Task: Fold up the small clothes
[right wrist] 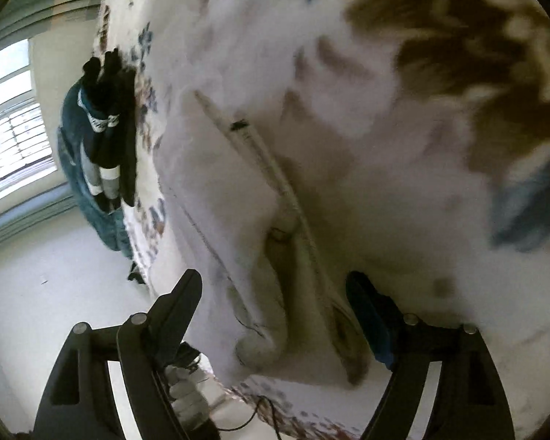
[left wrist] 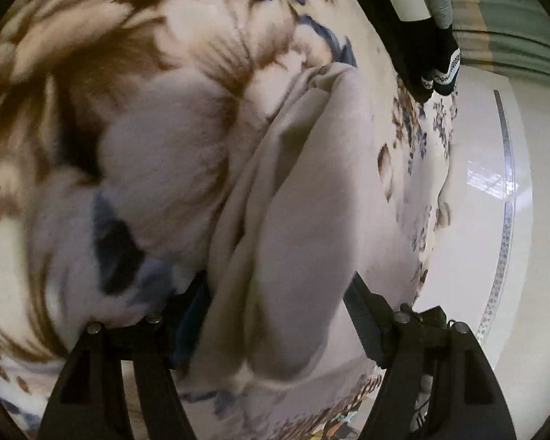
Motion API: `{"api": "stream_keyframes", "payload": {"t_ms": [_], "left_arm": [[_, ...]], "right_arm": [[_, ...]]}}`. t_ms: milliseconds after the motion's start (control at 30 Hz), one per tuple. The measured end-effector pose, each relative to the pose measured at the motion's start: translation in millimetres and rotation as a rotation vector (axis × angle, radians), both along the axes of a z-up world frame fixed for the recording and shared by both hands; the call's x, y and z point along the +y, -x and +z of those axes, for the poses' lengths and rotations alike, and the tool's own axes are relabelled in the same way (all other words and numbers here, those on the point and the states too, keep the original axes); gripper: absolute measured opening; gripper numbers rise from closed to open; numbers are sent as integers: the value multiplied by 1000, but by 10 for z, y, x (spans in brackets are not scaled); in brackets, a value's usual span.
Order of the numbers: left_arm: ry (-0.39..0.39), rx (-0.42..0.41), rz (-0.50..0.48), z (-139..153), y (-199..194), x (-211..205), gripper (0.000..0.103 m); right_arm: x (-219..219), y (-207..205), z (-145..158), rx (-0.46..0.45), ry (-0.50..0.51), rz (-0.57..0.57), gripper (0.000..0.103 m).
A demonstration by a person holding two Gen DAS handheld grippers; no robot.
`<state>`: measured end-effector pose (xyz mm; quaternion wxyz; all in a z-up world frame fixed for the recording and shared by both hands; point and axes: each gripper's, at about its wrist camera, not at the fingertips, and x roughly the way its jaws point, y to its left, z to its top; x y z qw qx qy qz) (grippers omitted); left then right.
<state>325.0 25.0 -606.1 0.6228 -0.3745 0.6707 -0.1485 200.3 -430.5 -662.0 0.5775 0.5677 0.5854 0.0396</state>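
The pale garment (left wrist: 297, 198) is lying bunched on the floral bed cover (left wrist: 91, 73), directly between the fingers of both grippers. In the left wrist view its long axis is running from 6 o'clock up toward 1 o'clock, and the left gripper (left wrist: 278, 293) is straddling the near end with fingers wide. The right gripper (right wrist: 275, 293) is likewise spread wide around a hemmed edge (right wrist: 260, 146) slanting toward 11 o'clock. Neither looks nearer; both are sitting at the cloth, not yet pinching.
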Motion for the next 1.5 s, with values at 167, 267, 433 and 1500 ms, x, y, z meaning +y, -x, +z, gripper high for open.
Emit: {"api": "stream_keyframes", "payload": {"t_ms": [167, 267, 433, 1500], "left_arm": [[-49, -76, -1, 239, -32, -96, 14], [-61, -97, -9, 376, -66, -73, 13], [-58, -157, -41, 745, -261, -16, 13], [-467, -485, -139, 1331, -3356, 347, 37]], "right_arm": [[218, -123, 50, 0, 15, 26, 25], [279, -170, 194, -15, 56, 3, 17], [350, -352, 633, -69, 103, 3, 15], [1189, -4500, 1456, -291, 535, 285, 37]]}}
